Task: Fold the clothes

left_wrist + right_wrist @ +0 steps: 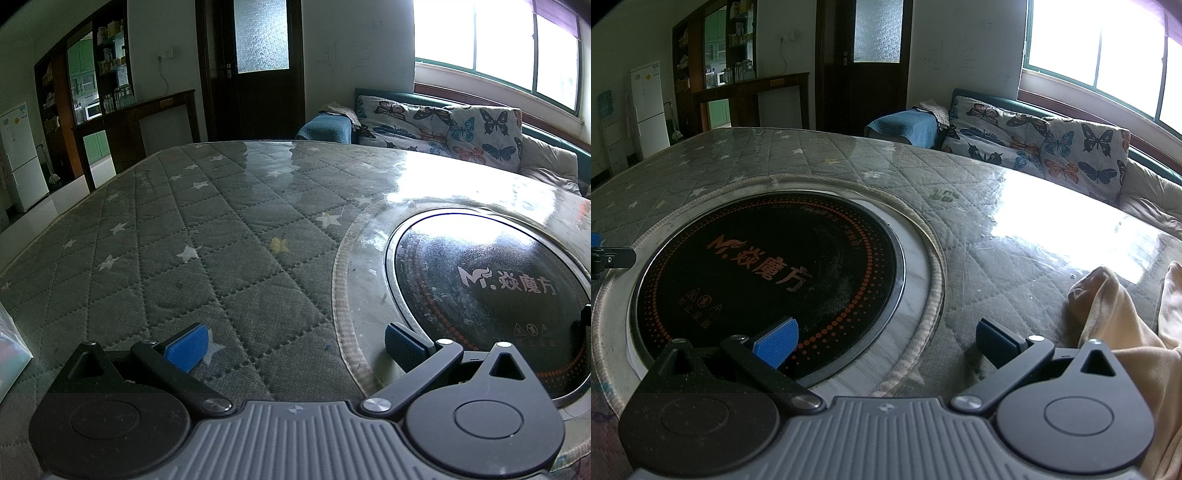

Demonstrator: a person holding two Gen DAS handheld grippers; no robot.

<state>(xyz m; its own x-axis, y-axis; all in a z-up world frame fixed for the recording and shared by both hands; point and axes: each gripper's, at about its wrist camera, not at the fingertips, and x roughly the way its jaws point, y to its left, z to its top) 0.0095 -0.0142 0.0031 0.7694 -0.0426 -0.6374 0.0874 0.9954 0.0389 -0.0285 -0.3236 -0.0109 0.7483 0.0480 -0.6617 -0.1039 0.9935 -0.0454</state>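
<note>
Pale peach soft cloth garment (1123, 332) lies crumpled at tabletop's right edge, visible only in right wrist view, partly cut off by frame. Right gripper (886, 341) hovers low, blue-padded fingers apart, empty, over rim of round black induction hob (764, 273) set in tabletop; garment just beside its right finger. Left gripper (295, 345) likewise spread, empty, above grey quilted star-print table cover under clear glossy sheet (207, 236). Garment likely light, limp, sliding easily on glossy sheet; raised fold nearest right gripper looks best pinch point.
</note>
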